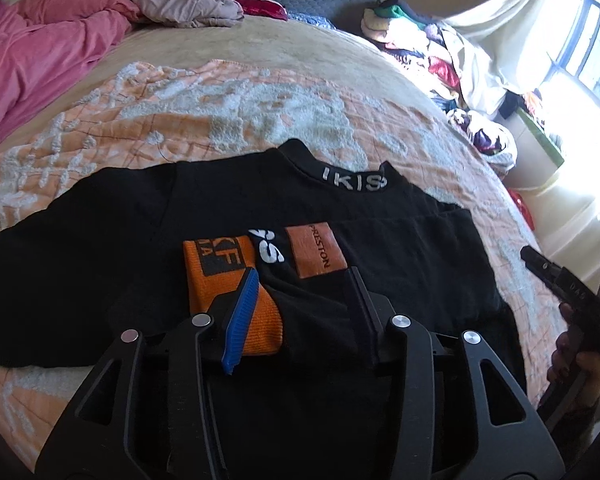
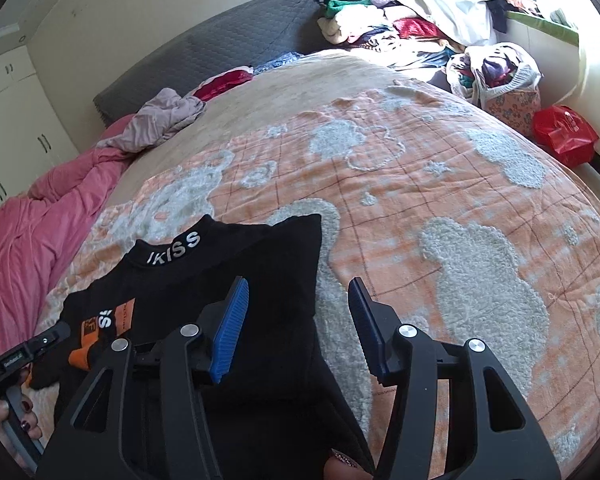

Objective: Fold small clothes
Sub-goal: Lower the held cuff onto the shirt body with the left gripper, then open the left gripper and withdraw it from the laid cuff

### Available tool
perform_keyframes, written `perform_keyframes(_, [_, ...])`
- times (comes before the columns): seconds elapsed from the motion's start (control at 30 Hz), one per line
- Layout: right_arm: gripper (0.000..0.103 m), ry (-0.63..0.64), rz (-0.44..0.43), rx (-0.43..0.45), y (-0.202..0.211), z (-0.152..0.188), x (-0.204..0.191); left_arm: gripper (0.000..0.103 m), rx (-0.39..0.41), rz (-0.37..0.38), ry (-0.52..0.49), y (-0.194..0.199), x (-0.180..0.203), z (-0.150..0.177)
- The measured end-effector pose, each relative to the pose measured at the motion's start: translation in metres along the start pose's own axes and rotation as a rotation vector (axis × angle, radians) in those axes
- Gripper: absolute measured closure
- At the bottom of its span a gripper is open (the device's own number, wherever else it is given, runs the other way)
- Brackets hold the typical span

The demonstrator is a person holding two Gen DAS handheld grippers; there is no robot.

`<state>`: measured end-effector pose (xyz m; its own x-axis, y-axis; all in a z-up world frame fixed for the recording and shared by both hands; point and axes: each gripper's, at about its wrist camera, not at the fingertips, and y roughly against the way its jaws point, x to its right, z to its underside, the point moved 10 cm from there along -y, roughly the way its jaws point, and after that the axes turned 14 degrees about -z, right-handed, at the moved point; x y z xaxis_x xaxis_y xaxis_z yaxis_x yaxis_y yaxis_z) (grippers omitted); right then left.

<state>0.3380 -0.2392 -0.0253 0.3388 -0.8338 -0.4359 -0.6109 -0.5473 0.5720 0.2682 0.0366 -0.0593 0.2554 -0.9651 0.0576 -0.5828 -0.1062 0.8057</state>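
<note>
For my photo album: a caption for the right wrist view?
Open right gripper above a black cotton top on a peach patterned bedspread.

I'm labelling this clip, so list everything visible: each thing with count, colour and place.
shirt: one, black with orange patches and white lettering, spread on the blanket nearest the cameras
blanket: one, orange with white fleecy patches, covering the bed
sheet: one, pink, bunched on the bed's far left
crumpled garment: one, pale mauve, at the head of the bed
headboard: one, grey quilted
clothes pile: one, mixed colours, beside the bed near the window
bag: one, red, by the bed's right edge
wardrobe: white, left wall
left gripper: black, fingers apart over the shirt
right gripper: black, fingers apart, nothing between
</note>
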Motion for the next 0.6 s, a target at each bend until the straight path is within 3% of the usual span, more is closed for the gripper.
perform_keyframes(0.07, [0.052, 0.044, 0.001, -0.02, -0.005, 0.004, -0.01, 0.056, -0.033, -0.042, -0.037, -0.014, 0.003, 0.011])
perform_keyframes(0.2, [0.05, 0.109, -0.024, -0.062, -0.017, 0.014, -0.029, 0.055, -0.079, -0.087, -0.103, -0.034, 0.0, 0.034])
perform_keyframes(0.33, [0.049, 0.156, -0.048, -0.1, -0.027, 0.024, -0.044, 0.055, -0.063, -0.07, -0.109, -0.032, -0.003, 0.038])
perform_keyframes(0.43, [0.039, 0.162, -0.053, -0.141, -0.036, 0.032, -0.046, 0.054, -0.068, -0.055, -0.098, -0.031, -0.004, 0.038])
perform_keyframes(0.53, [0.038, 0.154, 0.014, -0.2, -0.044, 0.042, -0.031, 0.053, -0.064, -0.047, -0.099, -0.03, -0.002, 0.038])
perform_keyframes(0.6, [0.038, 0.162, 0.109, -0.265, -0.05, 0.053, -0.012, 0.053, -0.063, -0.04, -0.101, -0.03, -0.002, 0.039])
